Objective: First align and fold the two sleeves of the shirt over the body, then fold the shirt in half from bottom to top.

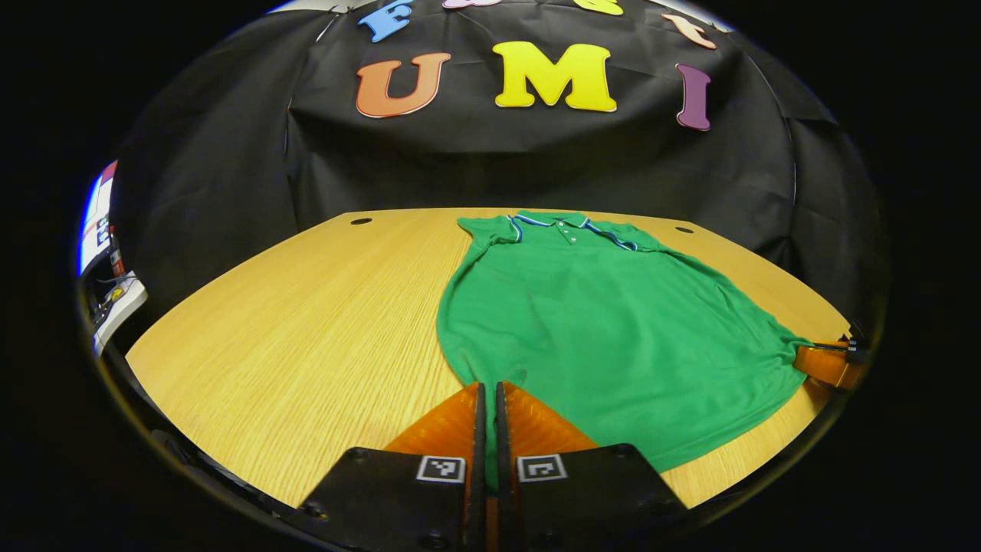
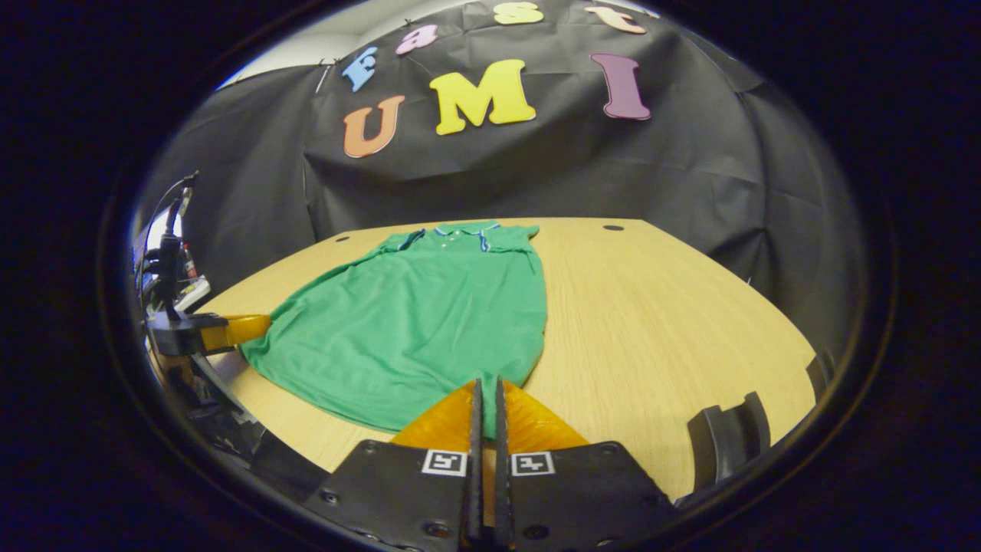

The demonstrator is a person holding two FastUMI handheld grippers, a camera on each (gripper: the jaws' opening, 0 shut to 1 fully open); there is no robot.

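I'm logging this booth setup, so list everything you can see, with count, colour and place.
shirt: one, green, collar with a blue and white stripe, lying flat on the table, collar at the far edge, sleeves folded in.
table: one, light wood, two dark round holes near the far corners.
holder: one, dark, curved, at the table's near right edge in the right gripper view.
cluttered stand: cables and gear, beyond the table's left side.
left claw: one, shut on the shirt's near left hem corner.
right claw: one, shut on the near right hem corner.

green shirt (image 1: 605, 330) w/ blue-white collar trim, light wood-grain table (image 1: 306, 330)
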